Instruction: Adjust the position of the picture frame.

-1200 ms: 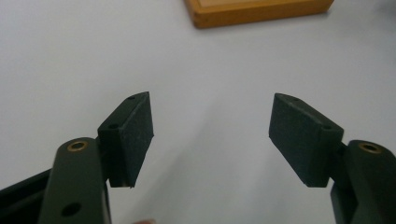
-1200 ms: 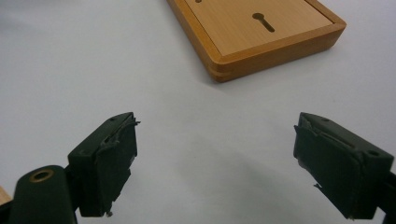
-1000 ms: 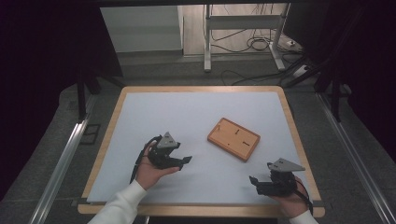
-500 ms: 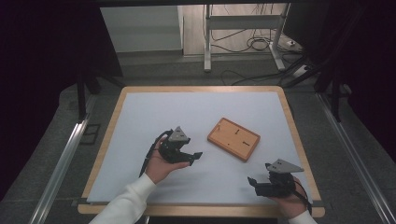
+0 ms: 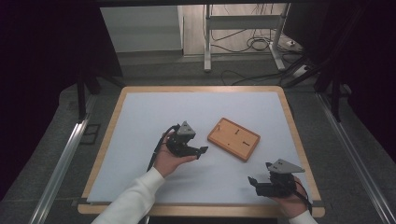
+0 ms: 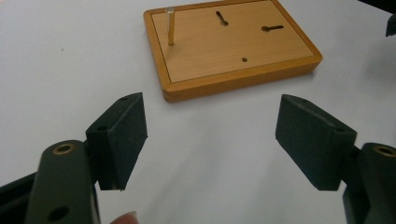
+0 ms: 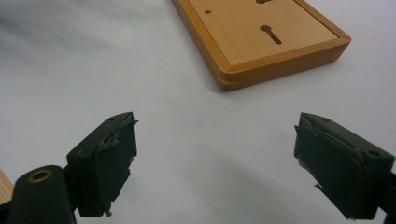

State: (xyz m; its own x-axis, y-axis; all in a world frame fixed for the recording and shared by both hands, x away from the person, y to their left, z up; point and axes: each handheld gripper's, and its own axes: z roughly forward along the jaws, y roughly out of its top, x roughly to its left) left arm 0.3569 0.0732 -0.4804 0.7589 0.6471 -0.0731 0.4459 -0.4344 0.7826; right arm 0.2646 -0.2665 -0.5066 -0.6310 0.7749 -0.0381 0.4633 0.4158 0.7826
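Insp. notes, my station. Wooden board [image 5: 234, 138] lies flat on the white desk [image 5: 140, 116] surface, right of centre, turned at an angle to the desk edges. It's a shallow tray-like slab w/ raised rim, two keyhole slots and a small round hole in its face. One thin metal pin [image 6: 170, 25] stands upright near a corner of the board, seen in my left tool view.

My left tool [image 5: 201, 150] is held above the desk just left of the board, near but not touching it, jaws pointing toward it. Jaws spread wide, nothing between them; board's near edge sits ahead of the gap in the left tool view. My left hand [image 5: 169, 157] wraps the body from below; white sleeve [image 5: 128, 200] comes in from the bottom edge.

My right tool [image 5: 252, 181] is low at the desk's near right edge, well apart from the board, pointing left. Jaws also spread wide, holding nothing; bare white surface between them, board's corner farther ahead in the right tool view. Pads on both jaws look frayed at the edges.
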